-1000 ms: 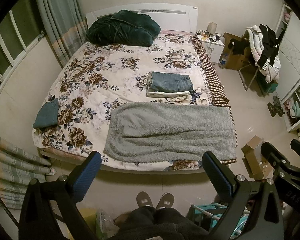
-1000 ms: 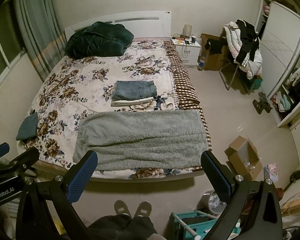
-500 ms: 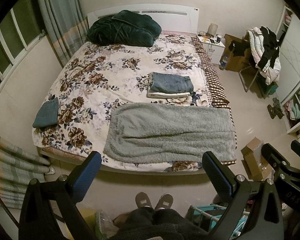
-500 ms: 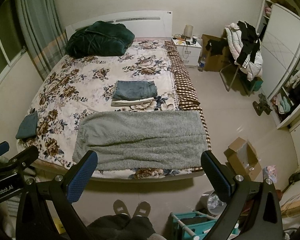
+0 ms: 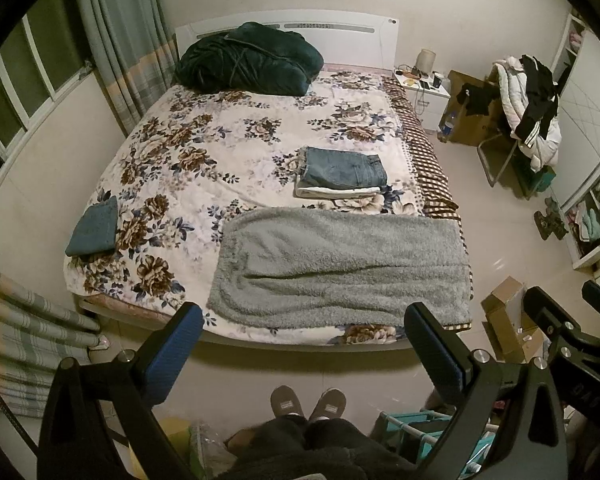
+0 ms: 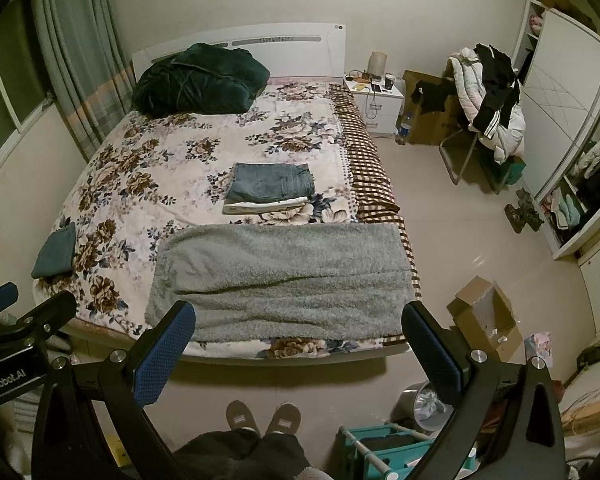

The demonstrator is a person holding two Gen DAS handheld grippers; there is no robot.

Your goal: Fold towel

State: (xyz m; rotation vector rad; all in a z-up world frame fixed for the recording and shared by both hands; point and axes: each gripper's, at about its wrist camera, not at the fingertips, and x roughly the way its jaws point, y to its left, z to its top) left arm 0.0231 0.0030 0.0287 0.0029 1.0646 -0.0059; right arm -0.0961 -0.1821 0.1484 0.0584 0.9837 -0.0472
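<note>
A fluffy grey towel (image 5: 340, 268) (image 6: 280, 280) lies spread flat across the foot of the floral bed (image 5: 228, 160) (image 6: 172, 168), its long side along the near edge. My left gripper (image 5: 302, 318) hovers high above the floor in front of the bed, open, nothing between its blue pads. My right gripper (image 6: 298, 316) hangs beside it at the same height, also open and empty. Both are well short of the towel. The right gripper's fingers (image 5: 556, 312) show at the right edge of the left wrist view.
Folded jeans on a white garment (image 5: 340, 172) lie behind the towel. A small folded teal cloth (image 5: 94, 226) sits at the bed's left edge. A dark green blanket (image 5: 248, 60) is at the headboard. A person's slippered feet (image 6: 262, 416), a cardboard box (image 6: 484, 316) and a teal rack (image 6: 380, 444) occupy the floor.
Both views have shifted very slightly; the towel and the grippers' opening are unchanged.
</note>
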